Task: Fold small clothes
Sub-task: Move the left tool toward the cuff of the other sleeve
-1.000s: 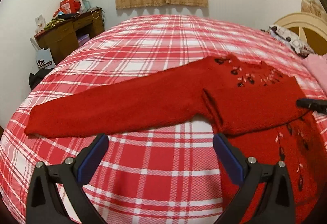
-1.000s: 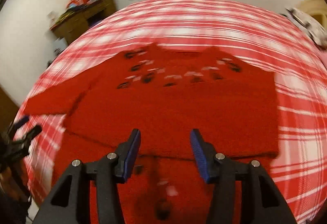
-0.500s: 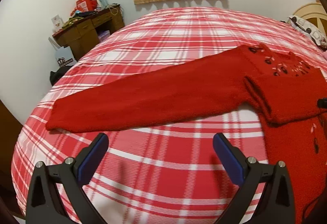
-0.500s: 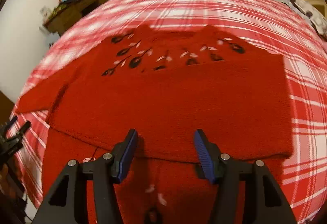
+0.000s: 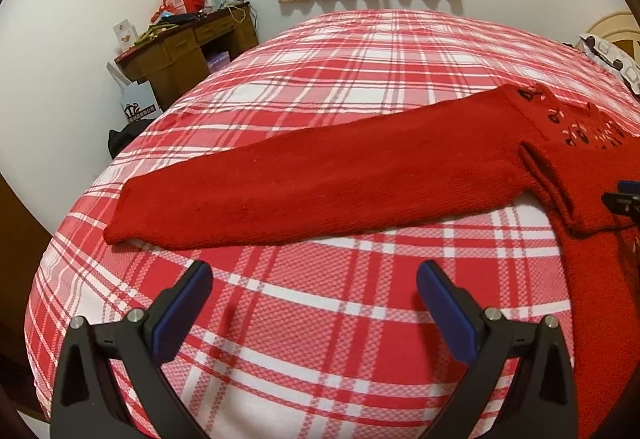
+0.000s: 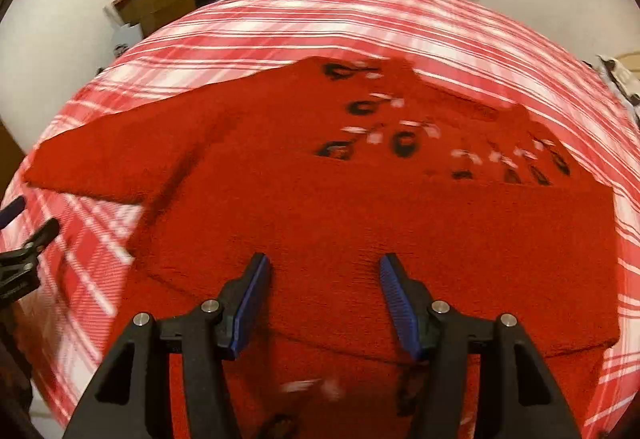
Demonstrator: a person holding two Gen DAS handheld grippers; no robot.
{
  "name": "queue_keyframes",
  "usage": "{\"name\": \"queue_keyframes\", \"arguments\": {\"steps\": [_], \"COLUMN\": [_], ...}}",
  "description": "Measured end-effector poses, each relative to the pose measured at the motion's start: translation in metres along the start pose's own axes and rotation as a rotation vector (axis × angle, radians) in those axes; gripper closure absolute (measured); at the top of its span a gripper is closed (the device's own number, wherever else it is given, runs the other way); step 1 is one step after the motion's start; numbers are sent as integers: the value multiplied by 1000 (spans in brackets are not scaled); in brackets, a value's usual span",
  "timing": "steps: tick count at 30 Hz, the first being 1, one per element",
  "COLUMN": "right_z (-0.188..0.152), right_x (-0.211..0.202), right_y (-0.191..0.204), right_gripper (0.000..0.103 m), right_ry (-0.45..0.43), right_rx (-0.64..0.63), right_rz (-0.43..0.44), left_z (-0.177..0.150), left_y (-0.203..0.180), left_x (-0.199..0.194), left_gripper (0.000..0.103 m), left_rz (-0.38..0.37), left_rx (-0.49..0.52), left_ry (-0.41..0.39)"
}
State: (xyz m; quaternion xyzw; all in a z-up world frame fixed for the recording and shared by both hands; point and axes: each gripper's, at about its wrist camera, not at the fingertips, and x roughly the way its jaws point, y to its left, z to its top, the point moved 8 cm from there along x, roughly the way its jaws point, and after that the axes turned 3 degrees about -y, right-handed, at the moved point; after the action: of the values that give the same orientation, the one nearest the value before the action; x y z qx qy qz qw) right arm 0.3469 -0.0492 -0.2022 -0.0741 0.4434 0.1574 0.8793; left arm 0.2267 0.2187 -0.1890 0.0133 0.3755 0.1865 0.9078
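Red sweater (image 5: 400, 179) flat on the plaid bed (image 5: 320, 319), sleeve stretched toward 9 o'clock. Left gripper (image 5: 314, 299) jaws spread wide, empty, sleeve just beyond at 12 o'clock. Right gripper (image 6: 324, 303) jaws parted, nothing pinched, above the folded body.

No legible text anywhere (paper bag (image 5: 138, 105) print too small)

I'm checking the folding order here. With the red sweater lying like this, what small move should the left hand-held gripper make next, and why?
Probably ease the left hand-held gripper forward and down to the cuff end of the long red knit sleeve. That sleeve lies stretched flat across the red-and-white plaid bedspread, unfolded, while the sweater body is already doubled over. The jaws stand wide open and empty.
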Motion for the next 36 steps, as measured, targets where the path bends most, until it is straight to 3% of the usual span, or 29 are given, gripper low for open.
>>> {"name": "queue_keyframes", "arguments": {"steps": [3,5,9,11,17,18,25,30,36], "right_z": [6,9,2,1,-5,-5,-11,-26,-18], "right_x": [-8,-8,8,7,0,-2,-37,-57,-68], "right_y": [18,36,69,77,99,101,55,2,-44], "right_gripper": [44,44,44,43,43,43,44,44,44], "right_ry": [-44,-60,-14,-45,-31,-43,-109,-109,-145], "right_rx": [-27,-45,-86,-123,-174,-188,-137,-83,0], "right_rz": [7,63,135,124,241,220,134,51,-26], "left_z": [-2,-3,-7,-9,-10,-10,-3,20,49], "left_y": [7,14,22,24,24,25,13,-41,-113], "left_x": [4,6,10,11,12,11,-9,-35,-44], "left_gripper": [0,0,0,0,0,0,0,0,0], "left_rz": [9,28,46,46,40,46,-17,-148,-188], "left_rx": [-7,-8,-7,-3,2,2,-14,12,85], "left_ry": [7,15,28,34,40,35,0,-60,-111]}}
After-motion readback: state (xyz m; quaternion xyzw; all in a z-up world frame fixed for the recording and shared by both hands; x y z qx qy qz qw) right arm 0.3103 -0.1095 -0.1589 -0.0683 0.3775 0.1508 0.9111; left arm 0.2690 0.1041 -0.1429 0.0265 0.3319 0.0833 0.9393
